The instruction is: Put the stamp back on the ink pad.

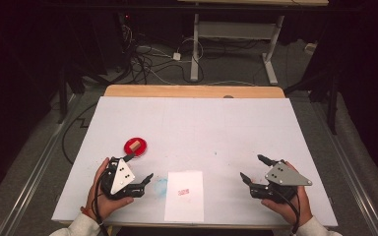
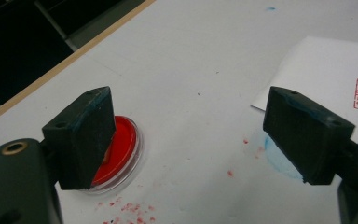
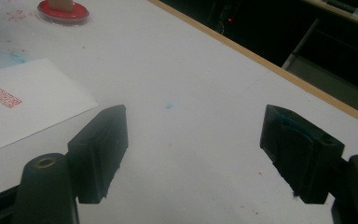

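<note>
A round red ink pad (image 1: 135, 146) with a small wooden stamp (image 1: 135, 145) standing in it lies left of the table's middle. A white sheet of paper (image 1: 184, 195) with a red seal print (image 1: 183, 191) lies at the front edge. My left gripper (image 1: 141, 168) rests open just in front of the ink pad (image 2: 116, 154), nothing between its jaws. My right gripper (image 1: 252, 168) rests open at the front right, apart from the paper (image 3: 23, 105). The ink pad (image 3: 63, 11) appears far off in the right gripper view.
The table (image 1: 226, 128) is covered in white, with a wooden strip (image 1: 192, 91) along the far edge. Red ink specks (image 2: 130, 207) and a blue smear (image 2: 275, 156) mark the surface near the paper's left side. Cables (image 1: 147, 59) and a desk frame (image 1: 236, 44) lie beyond.
</note>
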Available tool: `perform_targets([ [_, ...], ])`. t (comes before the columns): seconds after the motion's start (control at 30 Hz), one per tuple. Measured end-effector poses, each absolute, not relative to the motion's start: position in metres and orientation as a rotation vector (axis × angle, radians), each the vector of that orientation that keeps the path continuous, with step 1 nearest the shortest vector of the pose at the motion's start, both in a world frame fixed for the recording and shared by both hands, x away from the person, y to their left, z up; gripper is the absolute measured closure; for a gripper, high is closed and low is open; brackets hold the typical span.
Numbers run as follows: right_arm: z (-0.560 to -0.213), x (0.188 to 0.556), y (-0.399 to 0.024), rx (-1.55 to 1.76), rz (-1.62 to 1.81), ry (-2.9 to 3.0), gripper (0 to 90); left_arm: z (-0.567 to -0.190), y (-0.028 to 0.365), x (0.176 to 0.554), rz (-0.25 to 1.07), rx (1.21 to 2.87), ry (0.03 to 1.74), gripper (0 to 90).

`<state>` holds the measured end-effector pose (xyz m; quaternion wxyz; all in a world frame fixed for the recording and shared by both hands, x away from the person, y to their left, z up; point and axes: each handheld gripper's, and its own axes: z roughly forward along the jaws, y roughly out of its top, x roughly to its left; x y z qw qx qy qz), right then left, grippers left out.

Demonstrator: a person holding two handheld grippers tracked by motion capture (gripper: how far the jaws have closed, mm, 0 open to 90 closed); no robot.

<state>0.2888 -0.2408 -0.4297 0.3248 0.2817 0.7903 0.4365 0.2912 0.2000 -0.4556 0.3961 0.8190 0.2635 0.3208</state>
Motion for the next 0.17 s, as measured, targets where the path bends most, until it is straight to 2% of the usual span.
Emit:
perform_targets([
  [0.17, -0.4297, 0.2898, -0.2426, 0.748, 1.146, 2.066, 23.5, -0.4549, 0.1995, 0.2927, 0.81, 2.07, 0.674, 16.3],
])
